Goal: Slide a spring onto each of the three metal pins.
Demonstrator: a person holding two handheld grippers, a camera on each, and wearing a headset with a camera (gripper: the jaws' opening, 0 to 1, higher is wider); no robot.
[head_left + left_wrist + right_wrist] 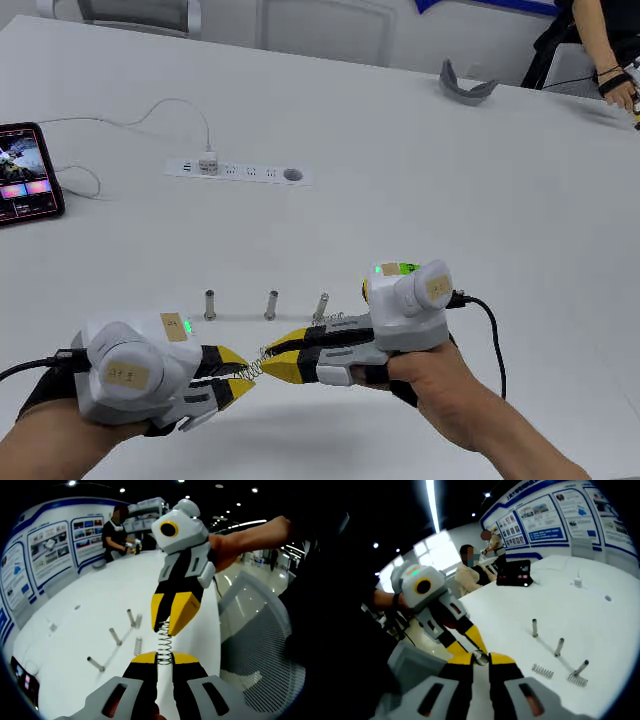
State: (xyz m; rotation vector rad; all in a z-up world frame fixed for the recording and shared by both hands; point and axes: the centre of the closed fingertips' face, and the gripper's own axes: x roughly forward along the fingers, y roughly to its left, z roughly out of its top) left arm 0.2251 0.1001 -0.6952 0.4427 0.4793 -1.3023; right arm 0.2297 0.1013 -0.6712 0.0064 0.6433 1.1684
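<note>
Across the white worktop (pixel 420 200) lie a tablet (pixel 28 172) and a power strip (pixel 238 171). Wall posters (pixel 50 545) and the grippers' tan stickers (pixel 173 326) carry writing too small to read. The left gripper (pixel 243 375) and right gripper (pixel 279 357) meet tip to tip, both sets of jaws closed on one spring (pixel 256 365). Three pins (pixel 271 304) stand just beyond, and two more springs (pixel 542 670) lie near the end pin.

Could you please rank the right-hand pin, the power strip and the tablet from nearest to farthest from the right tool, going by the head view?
1. Right-hand pin: on the table just beyond the right tool.
2. Power strip: farther back, left of centre.
3. Tablet: at the far left edge of the table.
</note>
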